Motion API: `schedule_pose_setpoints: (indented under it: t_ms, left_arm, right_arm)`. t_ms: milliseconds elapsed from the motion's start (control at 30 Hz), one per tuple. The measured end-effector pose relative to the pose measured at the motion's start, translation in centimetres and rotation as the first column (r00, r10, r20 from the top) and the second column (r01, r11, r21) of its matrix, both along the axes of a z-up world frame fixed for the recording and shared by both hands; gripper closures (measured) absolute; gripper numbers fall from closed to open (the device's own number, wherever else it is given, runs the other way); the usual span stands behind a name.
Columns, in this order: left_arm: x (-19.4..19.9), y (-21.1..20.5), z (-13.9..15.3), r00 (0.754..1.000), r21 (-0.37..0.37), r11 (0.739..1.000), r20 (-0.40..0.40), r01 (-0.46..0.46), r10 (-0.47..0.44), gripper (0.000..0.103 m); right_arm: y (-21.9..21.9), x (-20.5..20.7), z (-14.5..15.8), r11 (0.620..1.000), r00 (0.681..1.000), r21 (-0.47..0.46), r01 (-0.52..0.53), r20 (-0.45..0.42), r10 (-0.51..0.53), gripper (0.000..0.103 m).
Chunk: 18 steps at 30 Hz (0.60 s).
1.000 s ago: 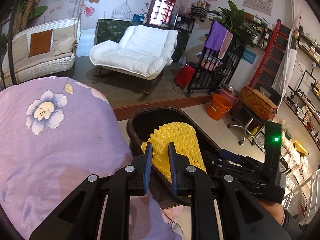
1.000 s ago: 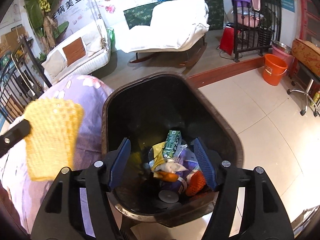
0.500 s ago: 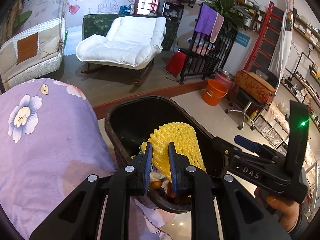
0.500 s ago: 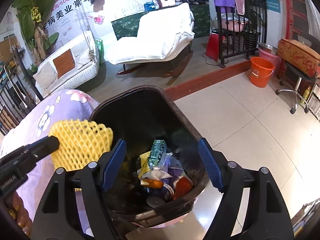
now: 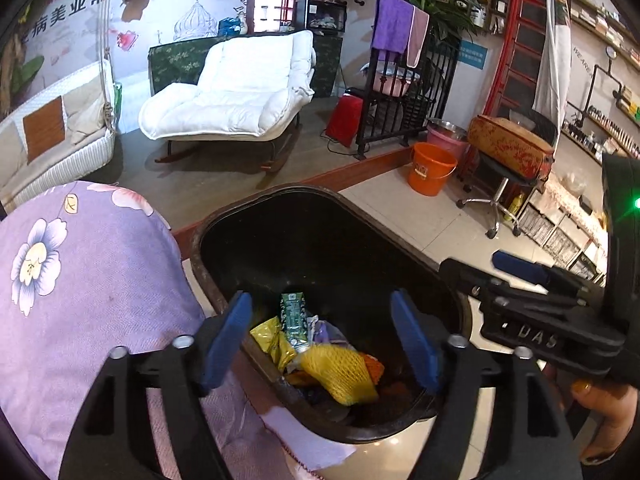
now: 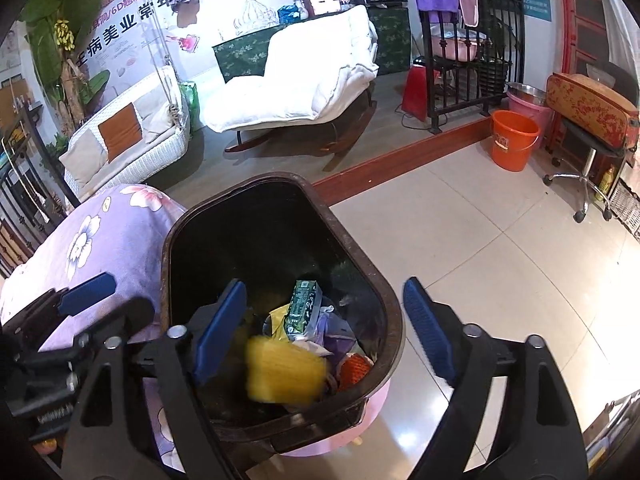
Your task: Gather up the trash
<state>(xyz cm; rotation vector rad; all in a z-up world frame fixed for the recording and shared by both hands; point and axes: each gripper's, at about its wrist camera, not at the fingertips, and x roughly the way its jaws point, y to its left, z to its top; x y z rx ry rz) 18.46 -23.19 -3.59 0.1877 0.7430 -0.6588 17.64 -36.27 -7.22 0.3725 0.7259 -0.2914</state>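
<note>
The yellow foam fruit net (image 5: 340,372) lies inside the dark trash bin (image 5: 280,196), on top of the litter at its bottom; in the right wrist view it (image 6: 284,372) is blurred, sitting low in the bin near the near wall. Touching it is a green drink carton (image 5: 294,316), standing on end and leaning, with a crumpled yellow wrapper (image 5: 272,338) to its left and an orange mesh piece (image 6: 354,368) to the right of the net. Some pale purple and white scraps lie under and behind these.

The left claw (image 5: 324,340) hangs above the bin's near rim with its blue pads (image 5: 226,338) set wide apart; its jaws have just been opening and nothing is between them now, the net being below in the bin. The right claw (image 6: 326,336) is likewise spread wide over the bin, its jaws having just opened a little further, and it grips nothing. In the left wrist view the right claw's black body, marked with letters, reaches in from the right, with a person's hand (image 5: 604,412) holding it.

The bin stands on a pale tiled floor (image 6: 460,248), just beside a purple flowered cloth (image 5: 80,280) that covers something rounded on its left. Farther off are a white cushioned rocking chair (image 5: 240,92), a white wicker swing seat (image 6: 124,140), an orange bucket (image 5: 432,168) and a black metal rack (image 5: 404,96) hung with a purple towel.
</note>
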Motion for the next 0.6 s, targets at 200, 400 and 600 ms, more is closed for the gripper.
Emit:
schedule_pose_setpoints:
  t_ms: [200, 400, 600]
  left_arm:
    - [-1.2, 1.6, 0.9, 0.999, -0.031, 0.999, 0.039, -0.027, 0.028, 0.015]
    - [-2.6, 3.8, 2.2, 0.993, -0.051, 0.997, 0.097, -0.066, 0.07, 0.011]
    - [-3.9, 6.8, 3.7, 0.982, -0.102, 0.988, 0.138, -0.117, 0.13, 0.01]
  right_arm:
    - [0.1, -0.2, 0.4, 1.0, 1.0, -0.007, 0.013, 0.025, -0.013, 0.016]
    - [0.9, -0.8, 1.6, 0.998, 0.996, -0.046, 0.035, 0.082, -0.031, 0.008]
    - [3.0, -1.2, 2.8, 0.996, 0.991, -0.083, 0.015, 0.137, -0.004, 0.007]
